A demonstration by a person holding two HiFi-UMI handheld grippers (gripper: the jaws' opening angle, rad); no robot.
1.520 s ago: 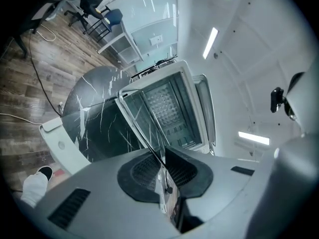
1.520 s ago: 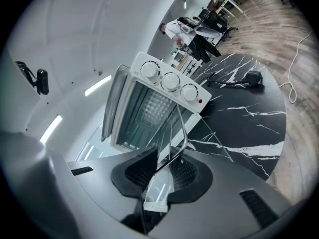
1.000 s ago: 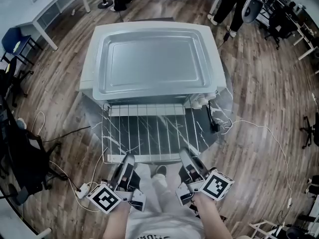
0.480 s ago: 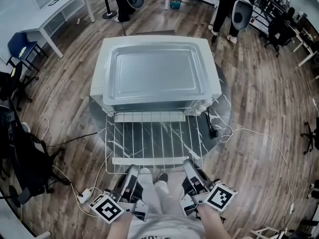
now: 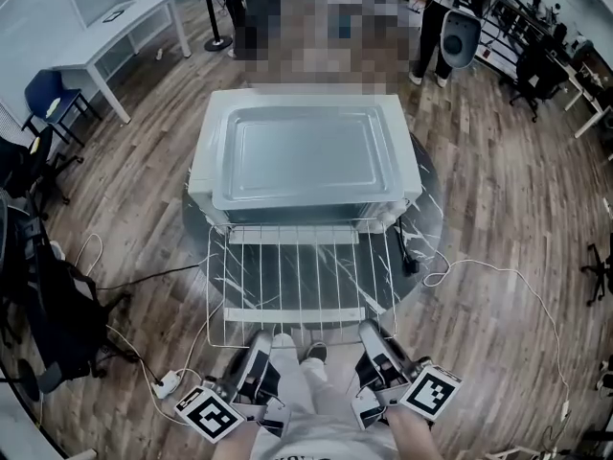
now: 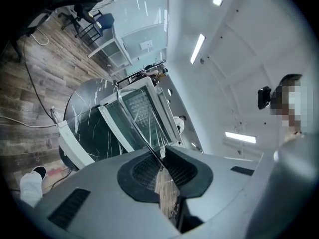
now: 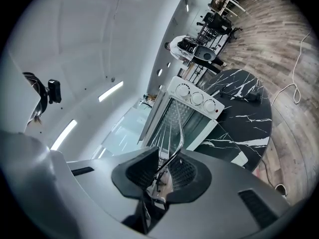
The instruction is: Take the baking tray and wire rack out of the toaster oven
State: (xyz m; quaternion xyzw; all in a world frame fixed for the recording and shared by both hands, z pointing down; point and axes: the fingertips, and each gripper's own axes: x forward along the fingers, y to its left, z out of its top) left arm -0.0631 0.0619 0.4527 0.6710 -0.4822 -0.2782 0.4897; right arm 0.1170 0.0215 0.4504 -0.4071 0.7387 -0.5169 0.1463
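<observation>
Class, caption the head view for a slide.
Left gripper and right gripper clamp the silver wire rack before the white toaster oven.

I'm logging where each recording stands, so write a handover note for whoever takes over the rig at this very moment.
Left gripper: shut on the near edge of the wire rack, left side.
Right gripper: shut on the same edge, right side.
Wire rack: held above the open door, with its far edge at the mouth of the toaster oven. Whether it is fully clear I cannot tell.
Baking tray: already out, lying on top of the oven.
Left to do: draw the rack clear and set it down, probably on the table.
</observation>
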